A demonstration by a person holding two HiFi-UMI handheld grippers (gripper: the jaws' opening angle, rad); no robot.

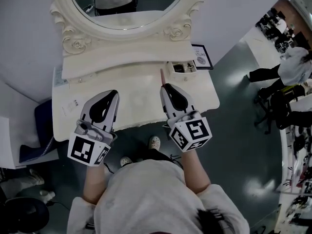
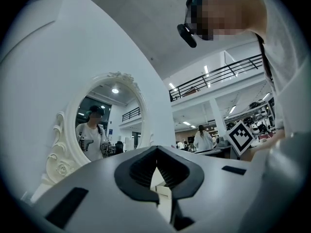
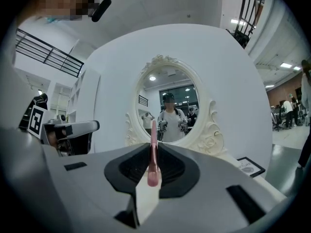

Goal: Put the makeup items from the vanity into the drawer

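The right gripper (image 1: 165,87) pinches a thin pink makeup stick (image 1: 162,75) that points to the mirror (image 1: 127,4) at 12 o'clock. The left gripper (image 1: 114,93) is closed on nothing. No open drawer shows, so I think the left one should pull it out first. Hold the stick tight and straight. The white vanity top (image 1: 136,94) is almost bare, with a little tray (image 1: 181,68) at 1 o'clock. At 3 o'clock there is grey floor (image 1: 243,130) and people (image 1: 292,67).
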